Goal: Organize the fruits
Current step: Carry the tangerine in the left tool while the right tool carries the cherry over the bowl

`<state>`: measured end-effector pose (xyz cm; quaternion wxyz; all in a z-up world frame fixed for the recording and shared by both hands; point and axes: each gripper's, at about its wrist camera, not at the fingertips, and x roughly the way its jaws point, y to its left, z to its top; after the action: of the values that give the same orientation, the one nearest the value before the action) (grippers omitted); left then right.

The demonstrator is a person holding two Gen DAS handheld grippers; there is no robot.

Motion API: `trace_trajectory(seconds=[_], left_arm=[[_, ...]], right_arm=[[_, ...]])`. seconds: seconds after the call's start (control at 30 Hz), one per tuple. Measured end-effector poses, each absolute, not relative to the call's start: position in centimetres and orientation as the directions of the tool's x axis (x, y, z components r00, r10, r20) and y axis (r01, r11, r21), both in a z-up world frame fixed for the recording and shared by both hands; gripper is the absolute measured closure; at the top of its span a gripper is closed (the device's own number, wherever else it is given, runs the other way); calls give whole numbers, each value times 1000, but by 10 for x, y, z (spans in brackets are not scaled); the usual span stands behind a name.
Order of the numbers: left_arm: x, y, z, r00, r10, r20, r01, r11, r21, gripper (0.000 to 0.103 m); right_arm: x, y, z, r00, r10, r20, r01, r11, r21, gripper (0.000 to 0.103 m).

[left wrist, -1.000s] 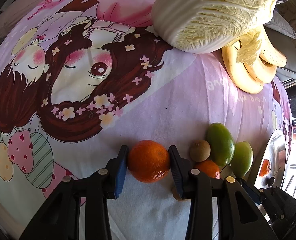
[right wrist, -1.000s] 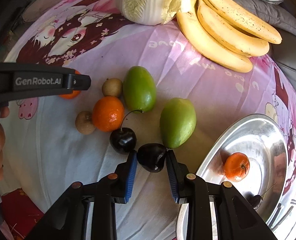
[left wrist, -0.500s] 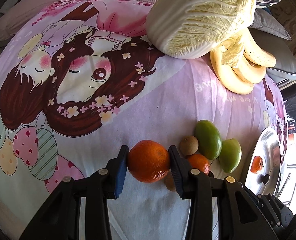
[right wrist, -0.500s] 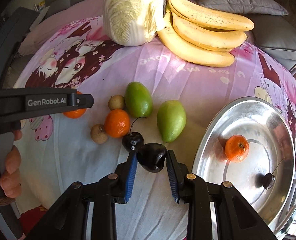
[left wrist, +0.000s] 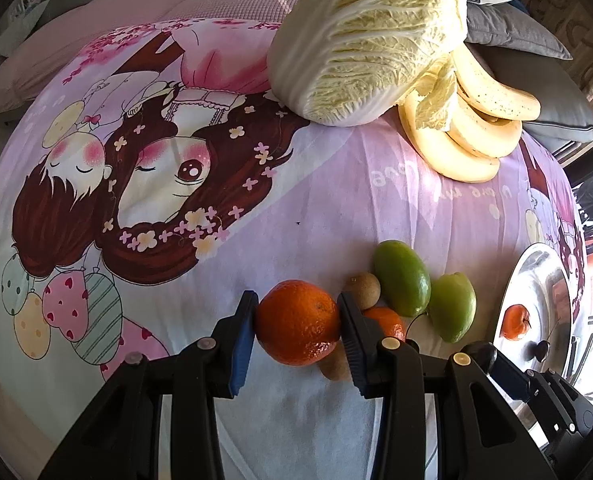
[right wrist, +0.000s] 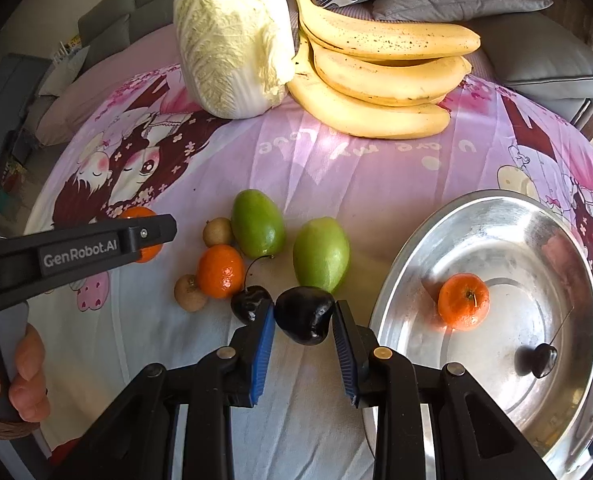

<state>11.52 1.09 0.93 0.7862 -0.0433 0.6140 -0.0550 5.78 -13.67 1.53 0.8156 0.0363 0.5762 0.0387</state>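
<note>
My left gripper (left wrist: 297, 322) is shut on an orange mandarin (left wrist: 297, 322), held above the cartoon-print cloth. My right gripper (right wrist: 304, 316) is shut on a dark cherry (right wrist: 304, 316), just left of the steel basin (right wrist: 408, 248). The basin holds a mandarin (right wrist: 463, 301) and a cherry (right wrist: 545, 359). On the cloth lie two green mangoes (right wrist: 257, 229) (right wrist: 321, 255), another mandarin (right wrist: 221, 271), two small brown fruits (right wrist: 217, 231) (right wrist: 190, 293) and a second cherry (right wrist: 250, 304). From the right wrist view the left gripper (right wrist: 144, 236) shows at the left with its mandarin (right wrist: 136, 213) partly hidden.
A napa cabbage (right wrist: 232, 40) and a bunch of bananas (right wrist: 380, 76) lie at the far side of the cloth. Grey cushions (right wrist: 536, 52) sit behind them. A person's hand (right wrist: 20, 364) grips the left tool at the lower left.
Both grippers have risen with their fruit, so more of the cloth and the basin shows. The right gripper has rolled, bringing the basin further into view.
</note>
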Motion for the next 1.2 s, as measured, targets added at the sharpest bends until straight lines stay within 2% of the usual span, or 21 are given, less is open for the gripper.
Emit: trace_trajectory(seconds=[0.5, 1.2], left_arm=[[100, -28, 17, 246, -141, -959, 102, 988, -119, 61], [84, -116, 27, 225, -233, -946, 308, 938, -158, 61]], right_arm=[[46, -178, 28, 391, 137, -910, 39, 986, 165, 71], [33, -254, 32, 426, 97, -900, 215, 955, 205, 71]])
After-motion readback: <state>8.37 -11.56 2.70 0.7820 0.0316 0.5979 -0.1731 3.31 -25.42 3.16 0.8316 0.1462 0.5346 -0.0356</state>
